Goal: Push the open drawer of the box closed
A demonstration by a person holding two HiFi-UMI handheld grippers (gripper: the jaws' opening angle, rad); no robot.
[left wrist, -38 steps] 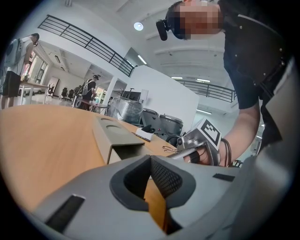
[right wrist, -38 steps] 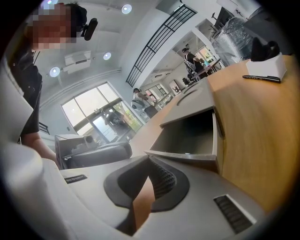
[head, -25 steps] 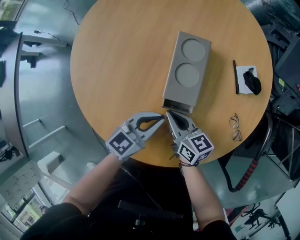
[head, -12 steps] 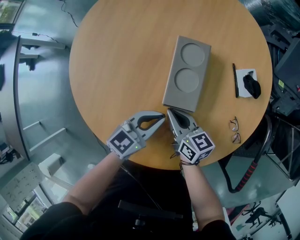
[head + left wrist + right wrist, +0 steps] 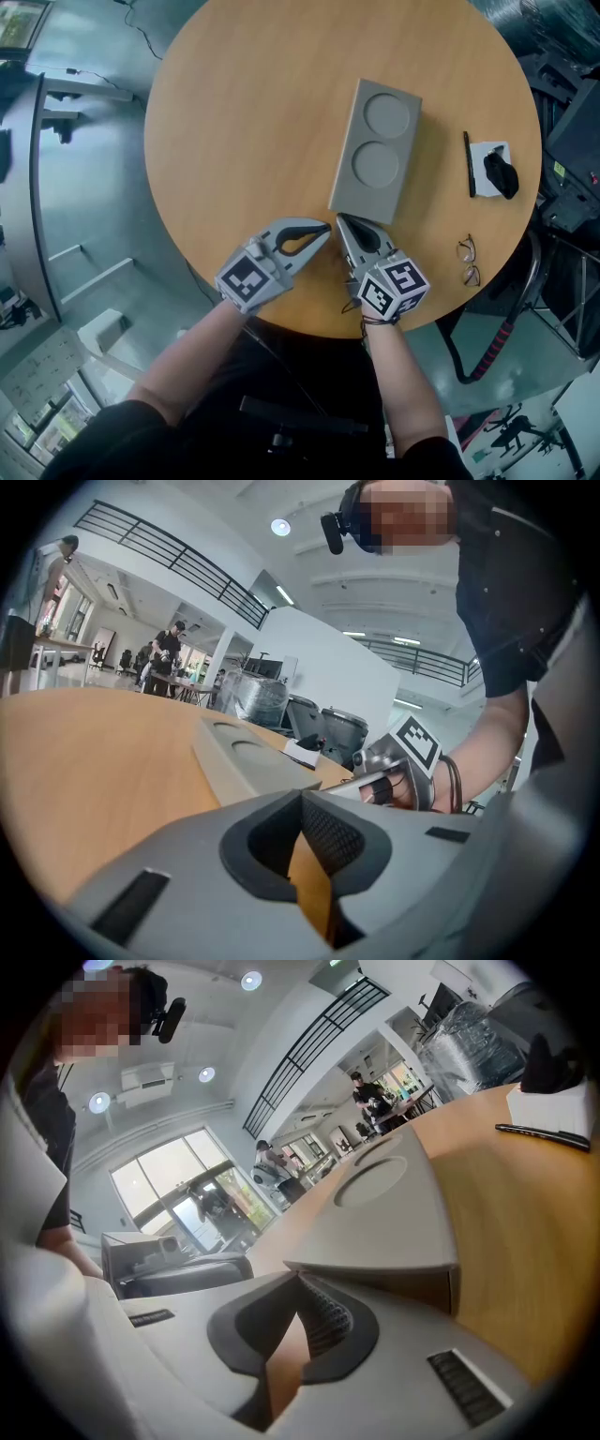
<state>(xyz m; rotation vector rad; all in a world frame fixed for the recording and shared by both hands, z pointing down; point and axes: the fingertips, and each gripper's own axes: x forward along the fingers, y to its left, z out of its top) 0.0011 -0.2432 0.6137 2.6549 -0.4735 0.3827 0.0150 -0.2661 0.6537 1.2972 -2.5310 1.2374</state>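
Head view: the drawer [image 5: 357, 215], which stuck out of the box [image 5: 375, 150] a second ago, now sits flush, so we judge the push about done. The box lies mid-tabletop [image 5: 234, 122]. Its long axis runs away from us, far end leaning slightly right, drawer end toward us. The right claw [image 5: 343, 220] meets that end. The left claw [image 5: 324, 229] waits just beside it.

Left gripper view: jaws together, empty, box just beyond.

Right gripper view: jaws together, holding nothing, tips against the box's near face.
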